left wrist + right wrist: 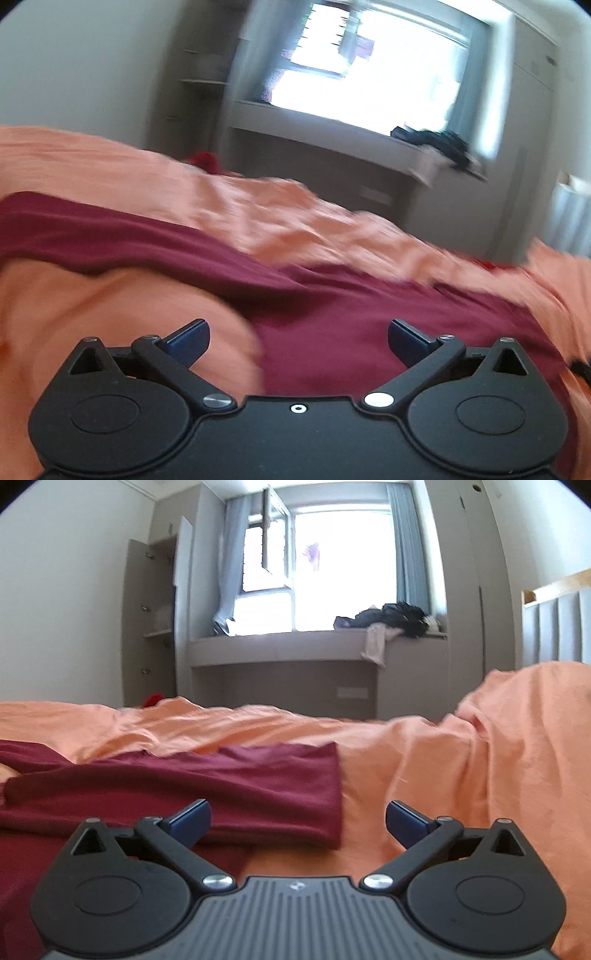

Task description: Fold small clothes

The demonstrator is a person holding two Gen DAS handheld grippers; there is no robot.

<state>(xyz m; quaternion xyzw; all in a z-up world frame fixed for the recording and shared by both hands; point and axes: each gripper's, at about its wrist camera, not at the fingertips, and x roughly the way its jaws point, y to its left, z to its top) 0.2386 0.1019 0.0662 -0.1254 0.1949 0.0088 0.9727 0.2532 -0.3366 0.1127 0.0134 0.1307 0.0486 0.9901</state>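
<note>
A dark red garment (332, 306) lies spread on the orange bedsheet (110, 302). In the left wrist view, which is blurred, my left gripper (298, 339) is open and empty, low over the garment's near left part. In the right wrist view the garment (229, 786) lies partly folded, its right edge ending near the middle. My right gripper (298, 819) is open and empty just above that right edge, its left fingertip (190, 821) over the red cloth and its right fingertip (406, 821) over bare sheet (461, 775).
A grey window bench (295, 646) stands beyond the bed, with a pile of dark clothes (391, 618) on its right end. A tall open cabinet (151, 627) stands at the left. A padded headboard (557, 627) is at the right. The sheet bunches high at the right.
</note>
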